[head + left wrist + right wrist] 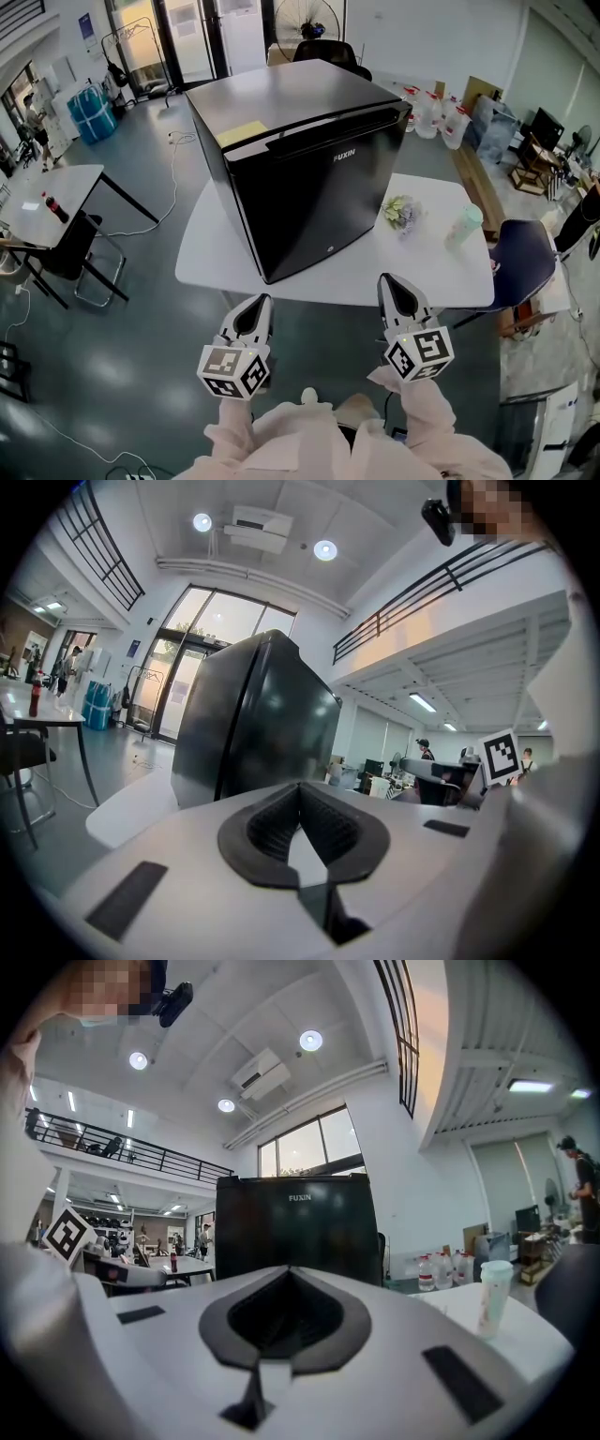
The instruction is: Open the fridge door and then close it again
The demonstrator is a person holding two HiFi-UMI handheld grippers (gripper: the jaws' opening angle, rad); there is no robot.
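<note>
Fridge (300,169), on table (441,267): door shut, untouched. Your left tongs (262,300) & right tongs (387,279): both clenched, empty, short of fridge. Opening + closing still to do.

We find bare table (217,251) at eleven o'clock; the fridge (305,187) blocks twelve o'clock, and a plant (402,213) and cup (464,226) crowd two o'clock.

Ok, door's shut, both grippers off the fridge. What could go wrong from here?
The fridge has a corner at the table edge; a hard pull could drag it off.
The cup and flower bunch stand by the door side; an opening door may hit them.
The left gripper and right gripper are both shut; shut jaws could slip off the handle recess.
</note>
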